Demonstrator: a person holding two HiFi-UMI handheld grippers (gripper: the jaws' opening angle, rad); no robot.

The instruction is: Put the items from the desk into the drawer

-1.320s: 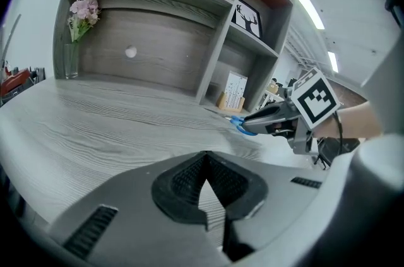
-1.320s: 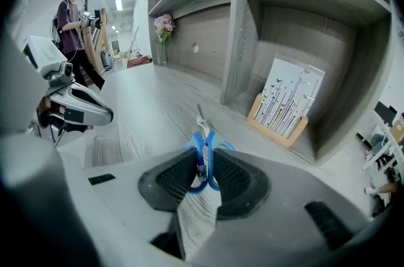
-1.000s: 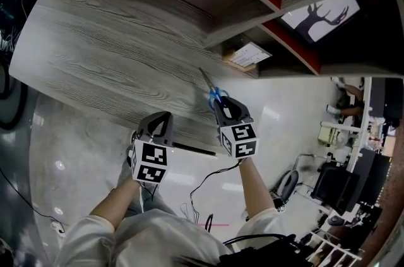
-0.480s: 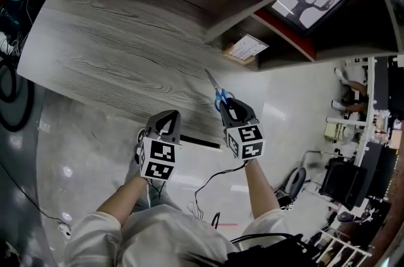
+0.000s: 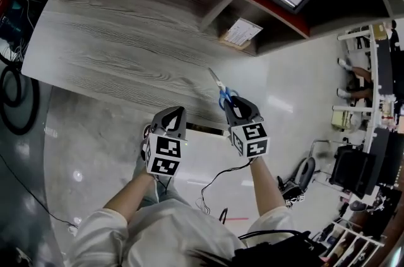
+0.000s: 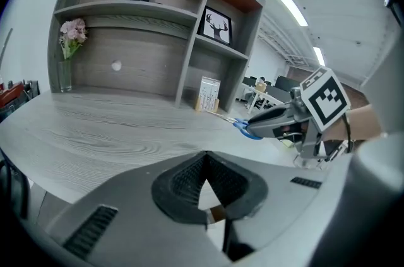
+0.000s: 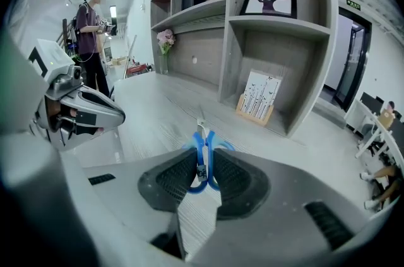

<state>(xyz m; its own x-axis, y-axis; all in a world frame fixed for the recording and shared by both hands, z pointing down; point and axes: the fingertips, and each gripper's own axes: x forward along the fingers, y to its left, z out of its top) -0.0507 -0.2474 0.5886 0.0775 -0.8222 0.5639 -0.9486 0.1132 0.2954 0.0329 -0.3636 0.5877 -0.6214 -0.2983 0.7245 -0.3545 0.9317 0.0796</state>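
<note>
Scissors (image 7: 197, 155) in R gripper (image 7: 203, 158) (L gripper (image 6: 206, 158) empty)

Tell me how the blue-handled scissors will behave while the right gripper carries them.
The scissors look rigid and slim, so they are probably light. The right gripper pinches only the smooth blue handle loops, so the scissors may pivot or slip if swung quickly. The thin blades jut out ahead of the jaws and could snag on the desk.
</note>
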